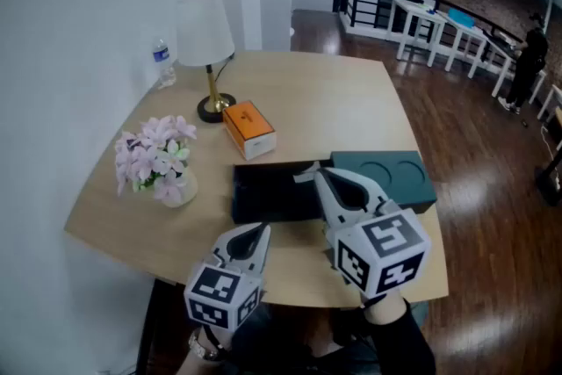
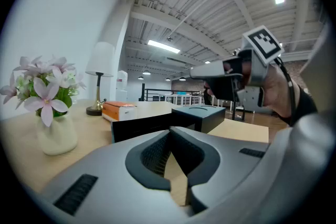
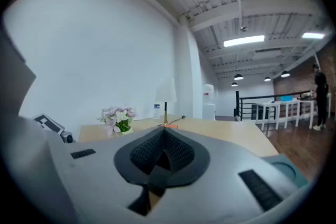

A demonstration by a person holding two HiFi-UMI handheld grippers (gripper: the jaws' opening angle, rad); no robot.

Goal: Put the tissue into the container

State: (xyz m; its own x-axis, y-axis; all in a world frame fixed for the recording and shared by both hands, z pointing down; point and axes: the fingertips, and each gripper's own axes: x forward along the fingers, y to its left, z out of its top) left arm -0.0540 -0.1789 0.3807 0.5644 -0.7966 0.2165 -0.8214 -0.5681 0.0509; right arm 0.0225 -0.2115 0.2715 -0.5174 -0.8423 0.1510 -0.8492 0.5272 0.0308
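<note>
Holding the left gripper (image 1: 260, 229) and right gripper (image 1: 318, 175) closed and empty by the black container (image 1: 263, 199), we seem poised to reach the orange tissue box (image 1: 248, 129).

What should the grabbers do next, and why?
Probably open the jaws of the right gripper and reach it forward and to the left, toward the orange tissue box. It and the left gripper are both shut and hold nothing. The box stands just beyond the black container, closer to the right gripper's tip.
</note>
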